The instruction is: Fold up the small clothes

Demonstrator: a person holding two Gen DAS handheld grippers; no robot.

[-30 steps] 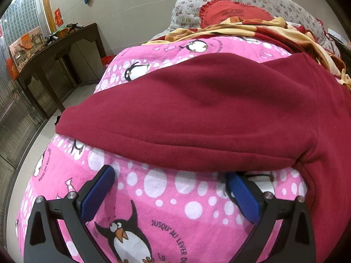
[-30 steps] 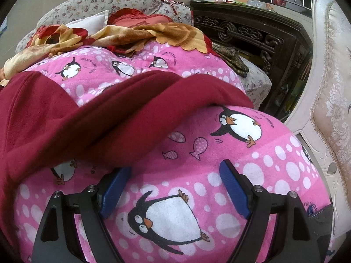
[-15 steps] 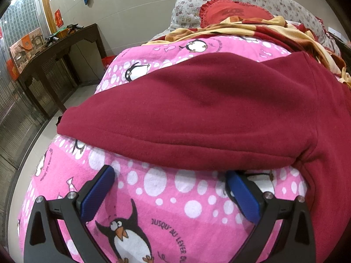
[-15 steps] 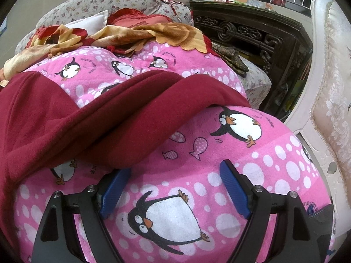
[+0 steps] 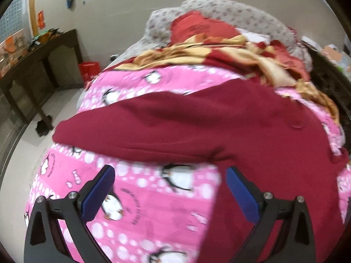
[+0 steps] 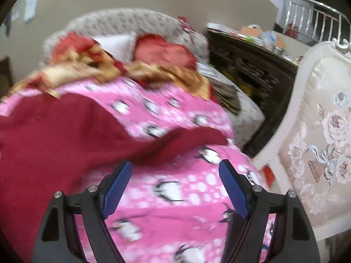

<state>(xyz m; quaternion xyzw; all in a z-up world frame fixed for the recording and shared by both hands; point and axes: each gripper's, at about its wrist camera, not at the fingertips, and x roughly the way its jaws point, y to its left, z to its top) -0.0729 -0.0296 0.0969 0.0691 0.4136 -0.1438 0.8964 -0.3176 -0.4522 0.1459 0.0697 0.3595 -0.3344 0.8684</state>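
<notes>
A dark red fleece garment lies spread on a pink penguin-print blanket. One sleeve reaches left in the left wrist view; the other sleeve reaches right in the right wrist view. My left gripper is open and empty, above the blanket just short of the sleeve's lower edge. My right gripper is open and empty, just short of the other sleeve's edge. Both views are blurred by motion.
A crumpled red and yellow cloth and a red pillow lie at the bed's far end. A dark wooden table stands at left. A dark carved cabinet and a cream floral armchair stand at right.
Both grippers have lifted and pulled back from the garment, so more of the bed and room shows. Both stay open and empty. The garment has not moved.
</notes>
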